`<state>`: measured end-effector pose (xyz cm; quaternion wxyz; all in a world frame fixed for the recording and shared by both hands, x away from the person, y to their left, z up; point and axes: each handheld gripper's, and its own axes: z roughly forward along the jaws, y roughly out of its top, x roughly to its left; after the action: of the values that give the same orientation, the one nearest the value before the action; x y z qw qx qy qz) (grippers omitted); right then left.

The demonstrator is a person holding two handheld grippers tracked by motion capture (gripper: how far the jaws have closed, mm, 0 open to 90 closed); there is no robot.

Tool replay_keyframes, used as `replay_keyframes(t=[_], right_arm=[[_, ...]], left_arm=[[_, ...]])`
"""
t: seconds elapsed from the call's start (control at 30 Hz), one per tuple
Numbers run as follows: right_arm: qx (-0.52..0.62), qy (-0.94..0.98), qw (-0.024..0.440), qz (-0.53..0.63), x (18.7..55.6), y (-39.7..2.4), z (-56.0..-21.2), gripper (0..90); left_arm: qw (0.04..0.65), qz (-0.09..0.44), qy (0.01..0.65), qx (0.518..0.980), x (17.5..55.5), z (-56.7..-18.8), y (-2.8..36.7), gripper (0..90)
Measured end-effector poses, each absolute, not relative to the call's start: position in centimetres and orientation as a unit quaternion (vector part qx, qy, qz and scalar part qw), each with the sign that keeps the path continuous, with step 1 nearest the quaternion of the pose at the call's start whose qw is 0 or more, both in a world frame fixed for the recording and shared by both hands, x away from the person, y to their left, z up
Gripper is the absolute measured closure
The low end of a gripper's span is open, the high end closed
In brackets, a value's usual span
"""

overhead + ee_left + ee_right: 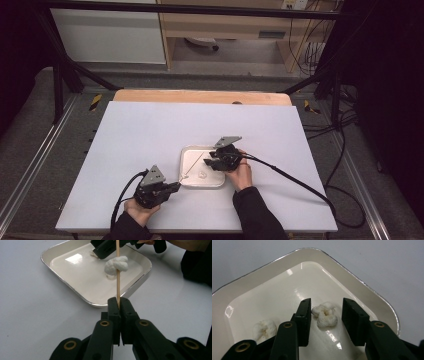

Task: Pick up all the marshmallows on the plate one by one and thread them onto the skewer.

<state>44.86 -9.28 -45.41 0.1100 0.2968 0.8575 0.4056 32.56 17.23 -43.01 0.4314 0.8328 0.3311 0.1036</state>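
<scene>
A white tray [186, 150] sits on the table and holds two white, knotted lumps. My left gripper [176, 186] [119, 302] is at the tray's near left corner, shut on the lower end of a thin wooden skewer [192, 165] [118, 287]. The skewer slants up over the tray. In the left gripper view it crosses in front of one lump [116, 265] [264, 329], which lies on the tray floor. My right gripper [209, 164] [327, 302] reaches into the tray with its jaws on either side of the other lump [325, 315]. A gap shows at the right pad.
The tray's raised rim [367, 287] [65, 282] surrounds the lumps. White table surface [150, 130] spreads on all sides, with a wooden strip at its far edge. A black cable [295, 180] trails from the right gripper toward the right table edge.
</scene>
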Motion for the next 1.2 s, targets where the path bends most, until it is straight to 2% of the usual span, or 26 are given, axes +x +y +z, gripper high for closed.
replay_keyframes(t=[0.17, 0.47, 0.73, 0.97, 1.2], right_arm=[[0.299, 0.857, 0.101, 0.408, 44.7, -9.3, -45.4, 70.5], [0.309, 0.846, 0.092, 0.426, 44.4, -9.8, -43.9, 72.0], [0.319, 0.823, 0.062, 0.466, 43.4, -11.2, -41.8, 72.5], [0.318, 0.813, 0.062, 0.484, 42.6, -12.5, -40.3, 73.8], [0.317, 0.778, 0.044, 0.542, 41.9, -13.3, -38.3, 74.3]], left_arm=[[0.431, 0.103, 0.330, 0.833, 32.6, -43.0, 17.2, 87.9], [0.432, 0.104, 0.330, 0.833, 32.5, -43.0, 17.2, 87.9], [0.439, 0.106, 0.319, 0.833, 32.6, -43.0, 17.1, 87.9], [0.434, 0.103, 0.320, 0.836, 32.3, -43.0, 16.9, 87.9], [0.440, 0.101, 0.314, 0.835, 32.2, -43.0, 16.8, 87.9]])
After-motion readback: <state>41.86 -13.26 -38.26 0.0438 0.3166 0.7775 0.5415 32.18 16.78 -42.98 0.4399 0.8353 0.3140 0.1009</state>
